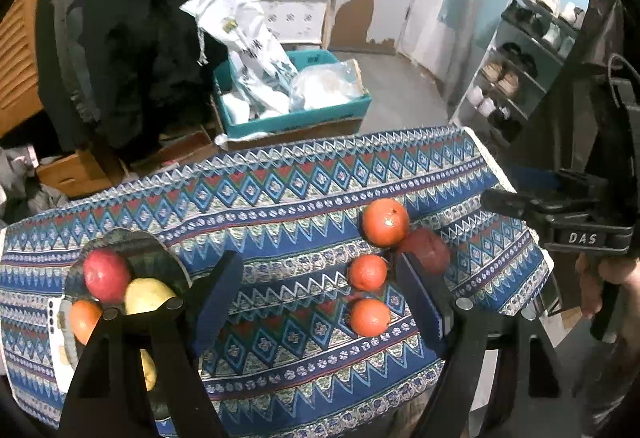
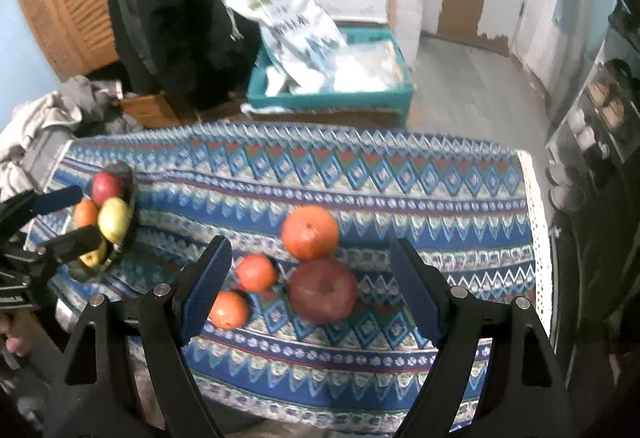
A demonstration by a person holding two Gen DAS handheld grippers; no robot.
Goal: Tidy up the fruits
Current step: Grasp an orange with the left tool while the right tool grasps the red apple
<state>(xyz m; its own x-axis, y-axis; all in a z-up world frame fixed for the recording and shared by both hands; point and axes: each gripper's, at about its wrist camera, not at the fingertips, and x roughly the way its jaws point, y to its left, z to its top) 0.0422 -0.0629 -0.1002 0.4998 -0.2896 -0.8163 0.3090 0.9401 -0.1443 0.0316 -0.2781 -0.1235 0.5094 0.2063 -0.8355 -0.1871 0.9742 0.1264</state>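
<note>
Both claws, left (image 1: 318, 290) and right (image 2: 310, 288), hang open and empty over four loose fruits (image 2: 323, 290) on the patterned cloth (image 2: 400, 198); closing off-centre could roll one away from the dark bowl (image 2: 130, 178), already part filled.

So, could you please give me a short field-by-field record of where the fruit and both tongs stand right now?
surface: table with patterned cloth
dark plate: at the table's left; holds a red apple, a yellow fruit, a small orange
loose fruit: large orange, dark red apple, two small oranges
left tongs: open, empty
right tongs: open, empty, above the loose fruit
</note>
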